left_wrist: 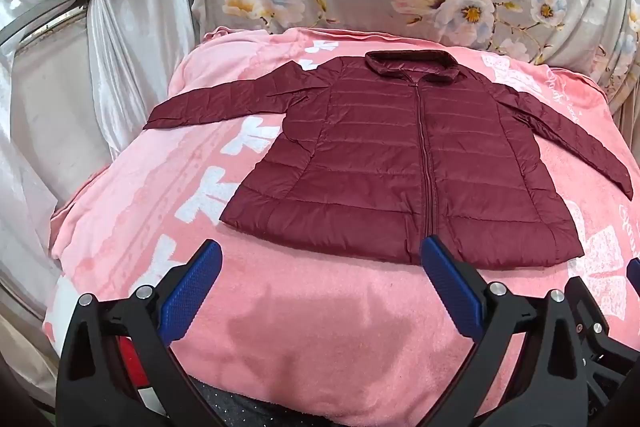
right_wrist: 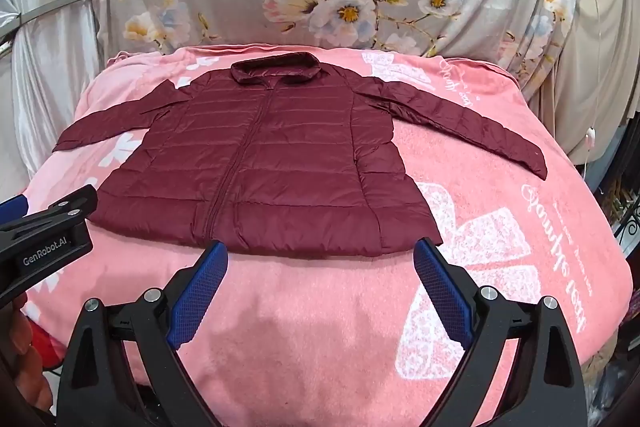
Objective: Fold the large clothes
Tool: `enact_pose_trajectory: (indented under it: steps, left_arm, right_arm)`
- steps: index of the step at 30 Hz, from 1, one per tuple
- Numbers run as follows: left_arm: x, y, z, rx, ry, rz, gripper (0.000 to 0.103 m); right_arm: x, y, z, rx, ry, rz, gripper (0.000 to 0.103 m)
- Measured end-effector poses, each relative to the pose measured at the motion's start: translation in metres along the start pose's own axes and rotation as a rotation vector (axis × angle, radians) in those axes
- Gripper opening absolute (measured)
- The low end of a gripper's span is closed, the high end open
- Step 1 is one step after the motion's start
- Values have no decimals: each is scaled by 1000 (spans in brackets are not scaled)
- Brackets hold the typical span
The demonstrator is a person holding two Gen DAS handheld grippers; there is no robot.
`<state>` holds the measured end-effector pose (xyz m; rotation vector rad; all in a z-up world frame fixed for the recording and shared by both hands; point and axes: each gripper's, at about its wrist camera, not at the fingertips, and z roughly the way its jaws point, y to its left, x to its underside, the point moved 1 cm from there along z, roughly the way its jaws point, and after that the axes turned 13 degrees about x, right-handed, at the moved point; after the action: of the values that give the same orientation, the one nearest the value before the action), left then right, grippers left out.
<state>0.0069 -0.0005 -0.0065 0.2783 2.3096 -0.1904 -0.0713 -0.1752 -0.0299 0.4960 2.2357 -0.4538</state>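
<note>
Both grippers spread wide, holding nothing, above pink blanket (left_wrist: 320,327).

Left gripper (left_wrist: 320,267) and right gripper (right_wrist: 320,263) short of maroon jacket (left_wrist: 400,167) hem at 12 o'clock. Only in right view: left gripper at 9 o'clock, bare blanket past sleeve at 2 o'clock.

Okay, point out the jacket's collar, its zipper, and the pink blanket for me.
collar (right_wrist: 276,67), right wrist view, on the middle of the turned-down collar.
zipper (left_wrist: 424,151), left wrist view, about halfway down the closed zip.
pink blanket (right_wrist: 320,307), right wrist view, on bare fabric below the jacket's hem.
</note>
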Motion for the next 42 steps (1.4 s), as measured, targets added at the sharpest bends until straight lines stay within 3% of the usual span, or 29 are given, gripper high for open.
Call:
enact_pose_trajectory:
  steps: [42]
  left_arm:
    - [-4, 16, -4, -12, 0, -19, 97]
  right_arm:
    - [-4, 4, -4, 12, -5, -7, 92]
